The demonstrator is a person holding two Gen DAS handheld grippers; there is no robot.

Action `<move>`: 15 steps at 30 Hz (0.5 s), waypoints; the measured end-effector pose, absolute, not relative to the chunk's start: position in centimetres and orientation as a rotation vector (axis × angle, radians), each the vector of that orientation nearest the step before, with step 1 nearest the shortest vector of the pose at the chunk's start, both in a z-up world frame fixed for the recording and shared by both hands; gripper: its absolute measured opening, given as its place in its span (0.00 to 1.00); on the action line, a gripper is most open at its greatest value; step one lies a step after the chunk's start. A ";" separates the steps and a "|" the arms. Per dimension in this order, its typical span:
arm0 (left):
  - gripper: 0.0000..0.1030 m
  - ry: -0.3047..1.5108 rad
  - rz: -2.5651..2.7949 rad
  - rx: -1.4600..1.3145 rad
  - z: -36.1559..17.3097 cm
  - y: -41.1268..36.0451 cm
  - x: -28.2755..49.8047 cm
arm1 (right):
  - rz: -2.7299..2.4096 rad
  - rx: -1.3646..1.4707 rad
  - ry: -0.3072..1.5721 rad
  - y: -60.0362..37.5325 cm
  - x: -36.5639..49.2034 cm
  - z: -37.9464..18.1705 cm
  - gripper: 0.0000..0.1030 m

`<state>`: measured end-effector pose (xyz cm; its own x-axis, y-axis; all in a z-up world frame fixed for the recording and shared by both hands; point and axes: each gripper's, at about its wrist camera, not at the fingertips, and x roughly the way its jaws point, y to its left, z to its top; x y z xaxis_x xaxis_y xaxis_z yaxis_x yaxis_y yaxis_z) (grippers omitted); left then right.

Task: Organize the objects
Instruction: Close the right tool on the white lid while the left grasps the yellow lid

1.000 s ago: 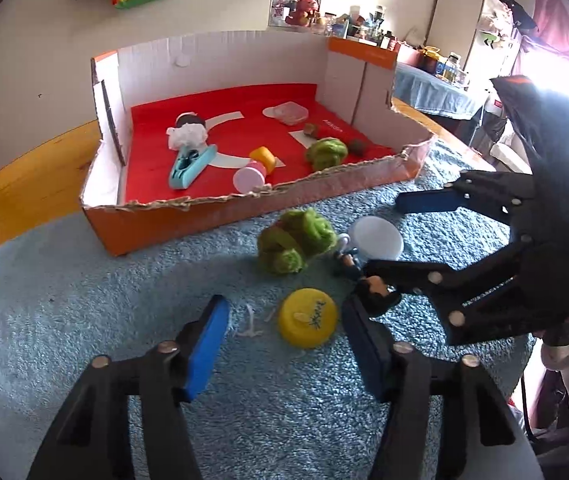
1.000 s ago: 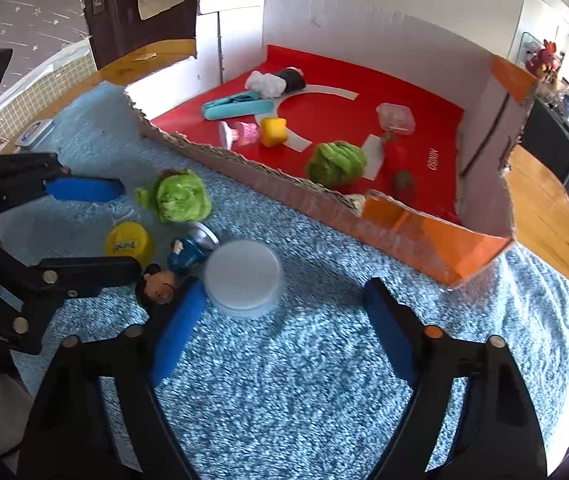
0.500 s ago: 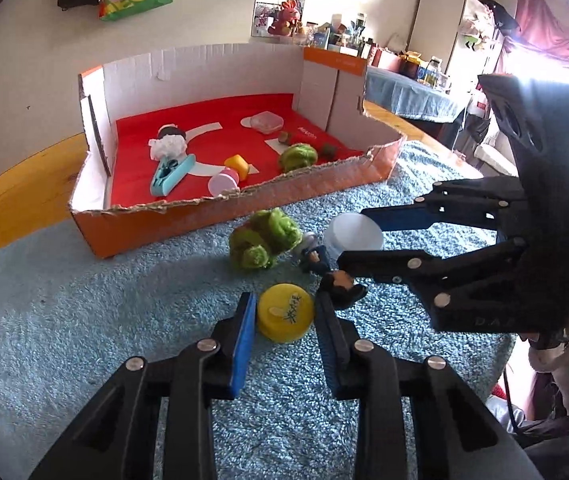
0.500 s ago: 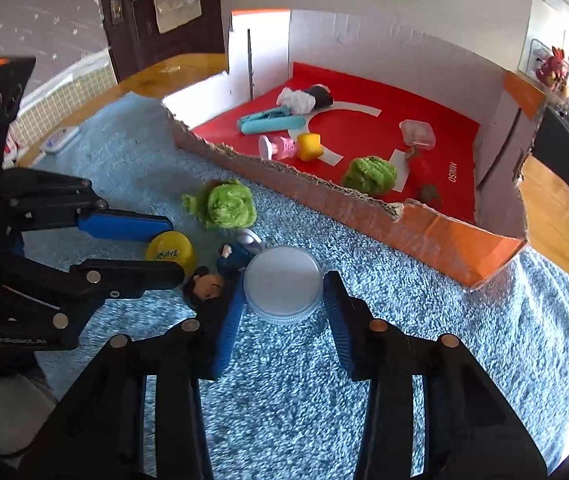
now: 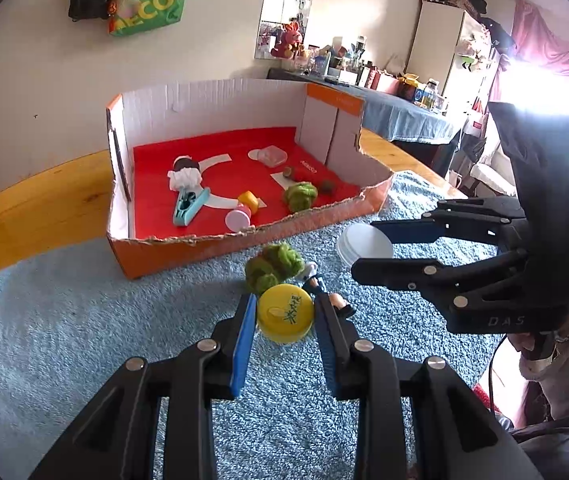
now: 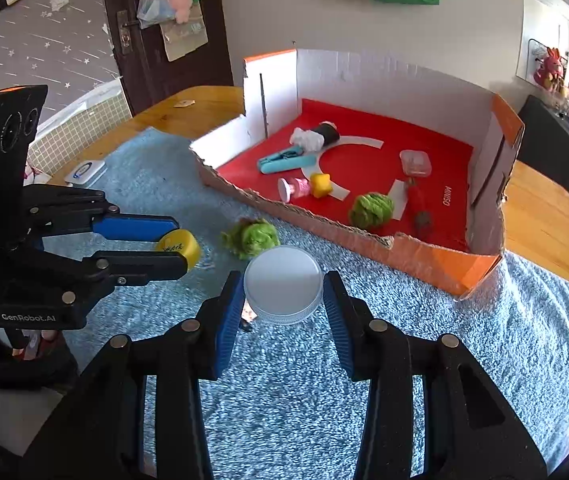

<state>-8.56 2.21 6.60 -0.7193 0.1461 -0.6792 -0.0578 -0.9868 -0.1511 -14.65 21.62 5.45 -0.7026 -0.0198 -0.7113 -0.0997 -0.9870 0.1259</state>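
Observation:
My left gripper (image 5: 284, 312) is shut on a yellow round lid (image 5: 285, 312) and holds it above the blue towel (image 5: 84, 320). It also shows in the right wrist view (image 6: 178, 245). My right gripper (image 6: 282, 294) is shut on a white round lid (image 6: 283, 289), which shows in the left wrist view too (image 5: 364, 240). A green fuzzy ball (image 5: 274, 266) and a small toy figure (image 5: 326, 294) lie on the towel between them. The open cardboard box (image 5: 188, 252) with a red floor stands behind.
The box holds a second green ball (image 6: 371, 210), a teal clip (image 6: 284, 162), a pink spool (image 6: 294, 188), a yellow piece (image 6: 320, 185) and a clear case (image 6: 415, 162). A white device (image 6: 84, 170) lies at the towel's left edge. The wooden table (image 6: 544, 224) surrounds the towel.
Both grippers closed from wide open onto their lids and lifted them off the towel. The box looks farther away in both views.

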 end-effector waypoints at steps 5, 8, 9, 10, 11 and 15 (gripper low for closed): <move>0.30 -0.190 2.808 -1.120 6.8 2.2 -8.4 | 2.852 -1.199 0.243 21.4 -14.7 5.5 0.38; 0.30 -0.193 2.807 -1.120 6.8 2.2 -8.4 | 2.854 -1.201 0.244 21.4 -14.7 5.6 0.38; 0.30 -0.195 2.808 -1.117 6.9 2.1 -8.4 | 2.855 -1.200 0.247 21.4 -14.7 5.6 0.38; 0.30 -0.203 2.805 -1.113 7.1 2.1 -8.4 | 2.858 -1.200 0.253 21.4 -14.7 5.6 0.38; 0.30 -0.213 2.801 -1.111 7.2 2.0 -8.3 | 2.862 -1.198 0.260 21.4 -14.6 5.7 0.38; 0.30 -0.228 2.802 -1.097 8.3 1.5 -8.6 | 2.879 -1.181 0.271 21.6 -14.6 6.3 0.38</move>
